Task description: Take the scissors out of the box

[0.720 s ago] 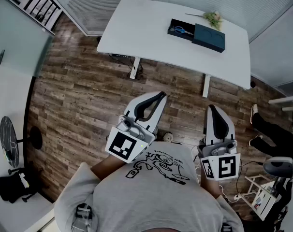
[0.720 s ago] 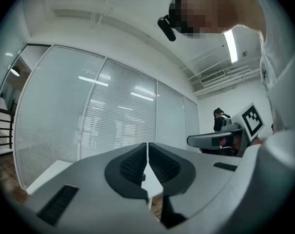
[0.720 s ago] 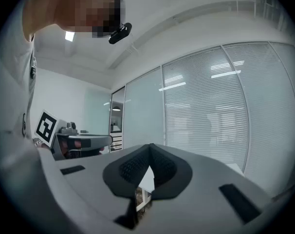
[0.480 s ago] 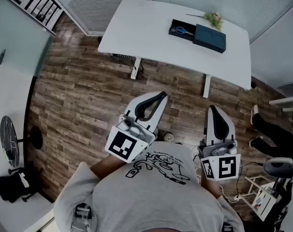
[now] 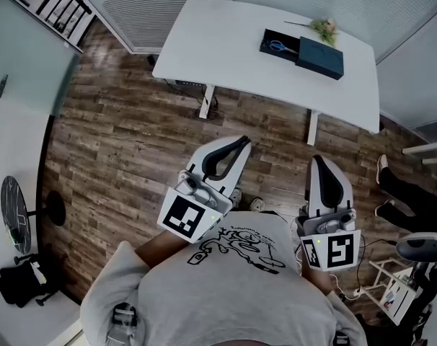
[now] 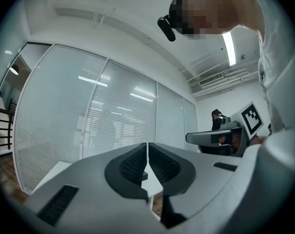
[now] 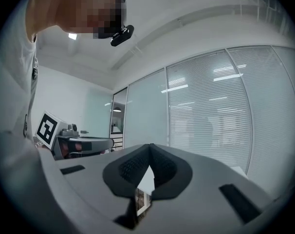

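Observation:
Blue-handled scissors (image 5: pixel 280 47) lie in an open dark box (image 5: pixel 279 43) on the white table (image 5: pixel 218 42), far ahead in the head view. The box's dark lid (image 5: pixel 319 57) rests just right of it. My left gripper (image 5: pixel 244 142) and right gripper (image 5: pixel 319 160) are held close to my chest over the wooden floor, well short of the table. Both are shut with nothing between the jaws. In the left gripper view my left gripper (image 6: pixel 147 146) points at glass walls with blinds. My right gripper (image 7: pixel 150 146) faces similar glass in its own view.
A small plant sprig (image 5: pixel 323 27) lies behind the lid. A black stool (image 5: pixel 15 212) and bag (image 5: pixel 20 283) stand at left. A seated person's legs (image 5: pixel 413 197) and a white cart (image 5: pixel 406 283) are at right. Wooden floor (image 5: pixel 125 150) lies between me and the table.
The table and box have shifted slightly right and up in the head view as my head moved. Both grippers stay in the same pose, shut.

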`<state>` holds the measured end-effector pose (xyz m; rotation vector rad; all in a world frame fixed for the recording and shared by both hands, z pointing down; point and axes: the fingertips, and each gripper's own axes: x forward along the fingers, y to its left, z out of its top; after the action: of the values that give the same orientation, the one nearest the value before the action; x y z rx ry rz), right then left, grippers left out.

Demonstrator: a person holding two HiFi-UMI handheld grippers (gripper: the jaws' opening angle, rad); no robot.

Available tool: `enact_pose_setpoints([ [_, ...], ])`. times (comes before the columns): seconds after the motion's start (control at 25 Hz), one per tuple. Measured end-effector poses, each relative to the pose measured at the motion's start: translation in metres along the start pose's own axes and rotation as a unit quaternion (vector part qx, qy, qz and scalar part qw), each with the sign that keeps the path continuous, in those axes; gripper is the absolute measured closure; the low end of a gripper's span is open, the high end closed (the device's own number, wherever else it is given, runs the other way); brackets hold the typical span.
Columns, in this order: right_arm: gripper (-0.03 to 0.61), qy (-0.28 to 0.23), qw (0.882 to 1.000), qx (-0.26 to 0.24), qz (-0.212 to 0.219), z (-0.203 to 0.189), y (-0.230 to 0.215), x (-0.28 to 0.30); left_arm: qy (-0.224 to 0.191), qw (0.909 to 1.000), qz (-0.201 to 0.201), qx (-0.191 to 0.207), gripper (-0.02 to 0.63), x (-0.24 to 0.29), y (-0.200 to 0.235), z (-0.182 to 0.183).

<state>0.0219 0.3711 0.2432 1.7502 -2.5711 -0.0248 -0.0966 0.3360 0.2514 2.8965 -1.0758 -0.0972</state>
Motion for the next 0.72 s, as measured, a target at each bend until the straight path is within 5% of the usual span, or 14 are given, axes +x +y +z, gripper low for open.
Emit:
enact_pose_setpoints([
  [0.72,0.573,-0.010,1.000,0.017,-0.008,-0.006,0.017,0.027,-0.004,1.0000,0.008,-0.004,0.588,-0.015,0.035,-0.007],
])
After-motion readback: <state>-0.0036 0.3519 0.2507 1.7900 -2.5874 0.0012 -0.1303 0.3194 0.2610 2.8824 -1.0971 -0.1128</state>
